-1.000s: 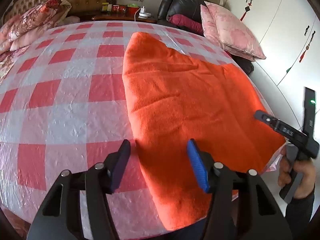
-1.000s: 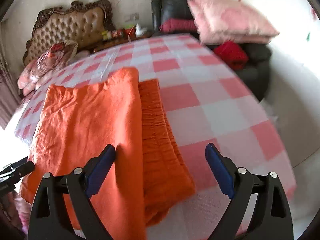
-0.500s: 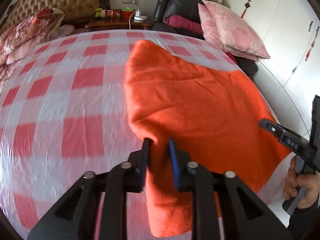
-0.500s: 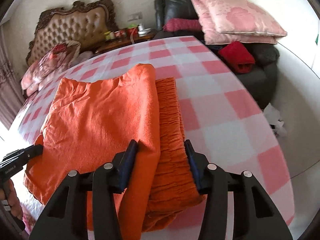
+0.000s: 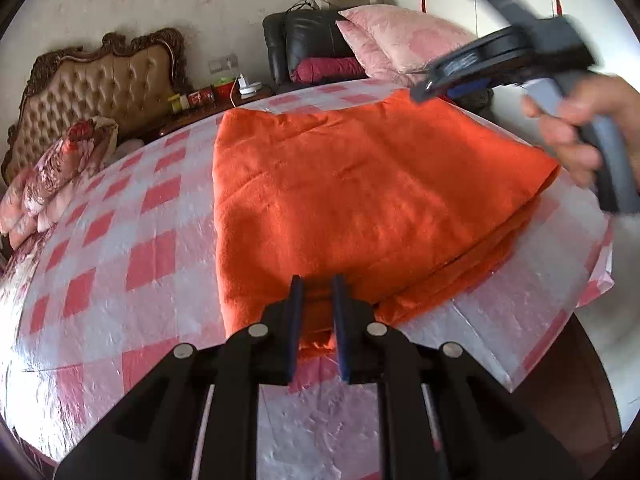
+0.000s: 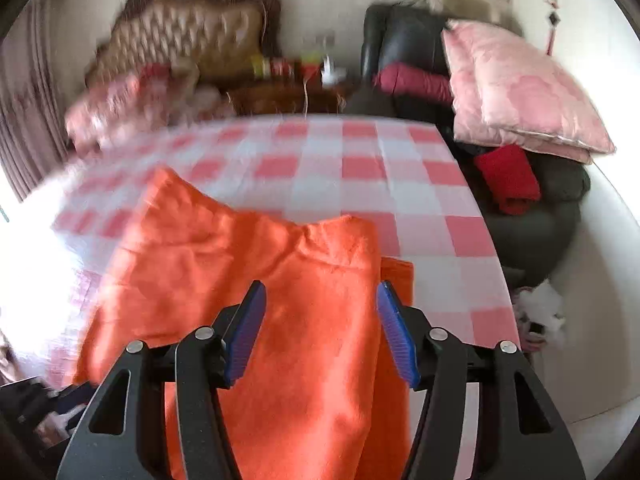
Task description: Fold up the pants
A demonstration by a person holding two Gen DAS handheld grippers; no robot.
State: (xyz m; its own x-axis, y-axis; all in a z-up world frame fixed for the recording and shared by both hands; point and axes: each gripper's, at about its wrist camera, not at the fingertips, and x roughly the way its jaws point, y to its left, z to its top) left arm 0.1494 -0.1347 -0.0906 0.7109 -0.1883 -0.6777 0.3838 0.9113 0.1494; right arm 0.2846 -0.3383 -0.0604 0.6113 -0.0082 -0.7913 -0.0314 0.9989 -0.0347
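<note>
Lying folded on the checkered desk point(image 5: 120, 280): one pair of orange pants point(image 5: 360, 184). Clenching its near edge: left gripper point(image 5: 316, 300). Hovering released over the pants' waistband end: right gripper point(image 6: 320, 320). Beyond, two pink pillows point(image 6: 516, 88).

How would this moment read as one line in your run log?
task: fold pants | left gripper: shut on orange pants near edge | right gripper: open above pants | surface: checkered table cover
</note>
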